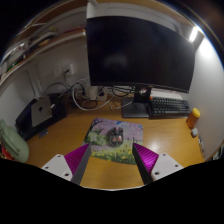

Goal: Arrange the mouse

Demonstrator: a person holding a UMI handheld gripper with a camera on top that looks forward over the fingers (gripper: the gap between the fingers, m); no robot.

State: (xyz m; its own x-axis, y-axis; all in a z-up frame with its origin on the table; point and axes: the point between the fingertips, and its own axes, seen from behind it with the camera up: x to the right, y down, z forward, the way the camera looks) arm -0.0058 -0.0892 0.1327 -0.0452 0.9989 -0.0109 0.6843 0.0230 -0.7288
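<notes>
Gripper is hanging spread and empty; mouse is sitting mid-mat, bare surface around it.

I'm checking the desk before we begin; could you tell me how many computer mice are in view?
1. The mouse lies on the mouse pad, beyond the open gripper, before the monitor. Others could be hidden.

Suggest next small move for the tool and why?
Probably ease the tool forward and down toward the mouse. Its fingers are open and hold nothing, and the mouse sits on the mouse pad just beyond them, roughly centred between them, in front of the monitor. Nothing visible blocks that path.
</notes>
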